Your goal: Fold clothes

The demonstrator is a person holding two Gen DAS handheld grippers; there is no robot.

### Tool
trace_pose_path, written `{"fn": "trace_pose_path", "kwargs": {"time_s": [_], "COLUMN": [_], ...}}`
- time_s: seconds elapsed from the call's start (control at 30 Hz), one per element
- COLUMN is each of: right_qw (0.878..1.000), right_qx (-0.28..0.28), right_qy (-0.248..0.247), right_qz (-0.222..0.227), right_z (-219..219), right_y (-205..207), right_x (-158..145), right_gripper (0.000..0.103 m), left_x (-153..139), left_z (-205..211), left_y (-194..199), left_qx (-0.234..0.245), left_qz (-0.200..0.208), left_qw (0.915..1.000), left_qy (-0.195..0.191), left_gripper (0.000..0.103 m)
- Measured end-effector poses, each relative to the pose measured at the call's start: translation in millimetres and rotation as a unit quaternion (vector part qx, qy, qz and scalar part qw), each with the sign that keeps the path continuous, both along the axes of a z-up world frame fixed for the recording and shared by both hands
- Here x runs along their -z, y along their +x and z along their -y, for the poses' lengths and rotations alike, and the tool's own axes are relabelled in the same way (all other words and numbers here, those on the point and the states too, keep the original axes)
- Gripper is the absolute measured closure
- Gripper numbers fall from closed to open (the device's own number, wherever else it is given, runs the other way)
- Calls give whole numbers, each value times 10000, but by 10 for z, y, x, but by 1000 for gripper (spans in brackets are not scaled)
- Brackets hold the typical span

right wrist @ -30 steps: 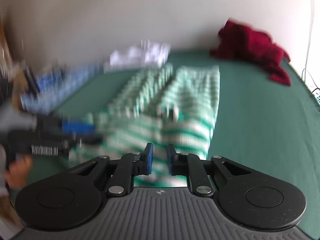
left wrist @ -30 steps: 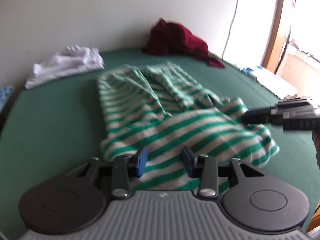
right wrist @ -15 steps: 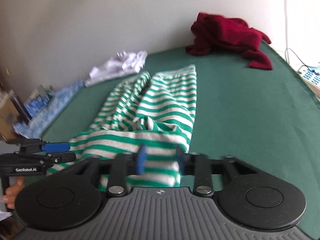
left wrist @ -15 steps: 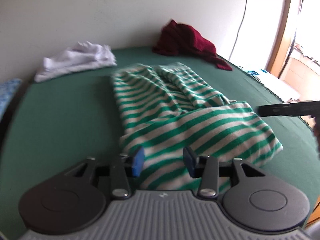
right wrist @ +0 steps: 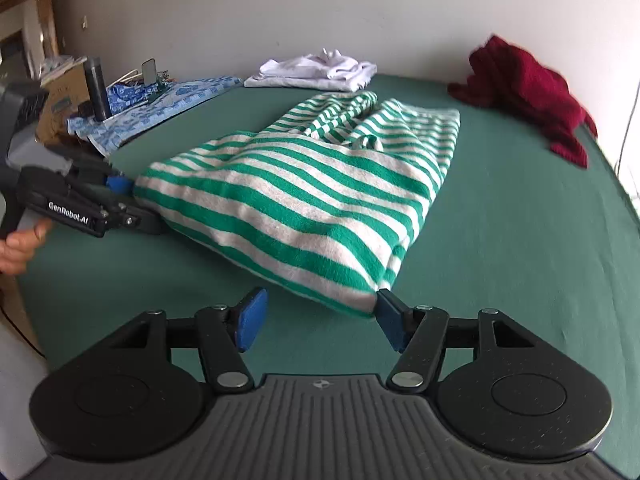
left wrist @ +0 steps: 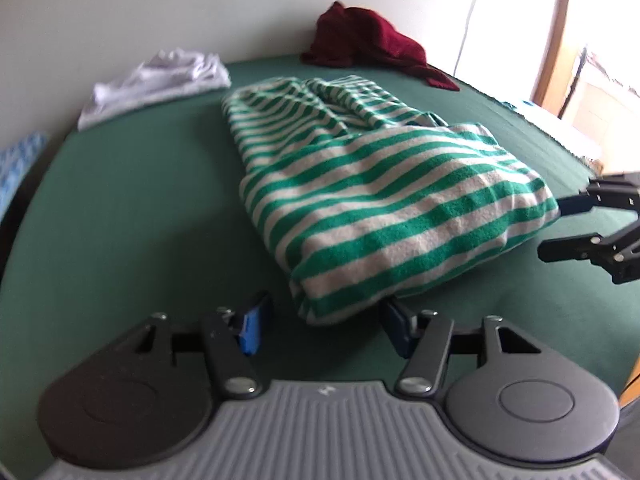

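A green and white striped garment [left wrist: 384,200] lies folded over on the green table [left wrist: 120,208]; it also shows in the right wrist view [right wrist: 304,200]. My left gripper [left wrist: 320,330] is open and empty, its jaws either side of the garment's near corner. It shows at the left of the right wrist view [right wrist: 132,204], at the garment's left edge. My right gripper [right wrist: 316,320] is open and empty at the garment's other near corner. It shows at the right of the left wrist view [left wrist: 560,228], just off the garment's edge.
A dark red garment [left wrist: 368,46] lies at the far side by the wall; it also shows in the right wrist view [right wrist: 532,92]. A white garment [left wrist: 160,80] lies far left. A blue patterned cloth [right wrist: 160,104] with a dark bottle [right wrist: 96,88] sits beyond the table's left edge.
Both grippers have opened wide and let go of the striped garment. The folded top layer now lies flat, and both grippers sit lower at its near corners.
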State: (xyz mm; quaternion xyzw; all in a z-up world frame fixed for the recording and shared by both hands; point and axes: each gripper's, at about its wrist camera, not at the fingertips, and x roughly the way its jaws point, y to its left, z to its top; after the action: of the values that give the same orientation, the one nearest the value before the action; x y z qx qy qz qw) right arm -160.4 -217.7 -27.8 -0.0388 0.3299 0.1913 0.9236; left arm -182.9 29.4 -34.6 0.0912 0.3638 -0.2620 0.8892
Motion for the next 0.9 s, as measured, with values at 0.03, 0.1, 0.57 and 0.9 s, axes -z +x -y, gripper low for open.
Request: {"fn": "trace_pose_path", "kwargs": {"time_s": [0.03, 0.1, 0.57, 0.9], "right_qw": [10000, 9997, 9982, 9948], "right_qx": [-18, 47, 287, 26], "right_qy": [-26, -62, 497, 820], "right_qz": [34, 232, 146, -603], "right_z": [-12, -29, 40, -71], "right_y": [15, 8, -131, -1035], "right_x": [31, 61, -222, -273], "right_gripper": [40, 48, 82, 83], "left_x": [-6, -13, -302, -320], "left_z": [7, 26, -135, -90], "left_y": [3, 3, -230, -444], "left_qx": [60, 156, 343, -10], "left_qz": [-2, 21, 44, -420], "left_qw": [10000, 9998, 9983, 9982], "left_qy": [-38, -79, -463, -432], "left_gripper": [60, 73, 94, 94]}}
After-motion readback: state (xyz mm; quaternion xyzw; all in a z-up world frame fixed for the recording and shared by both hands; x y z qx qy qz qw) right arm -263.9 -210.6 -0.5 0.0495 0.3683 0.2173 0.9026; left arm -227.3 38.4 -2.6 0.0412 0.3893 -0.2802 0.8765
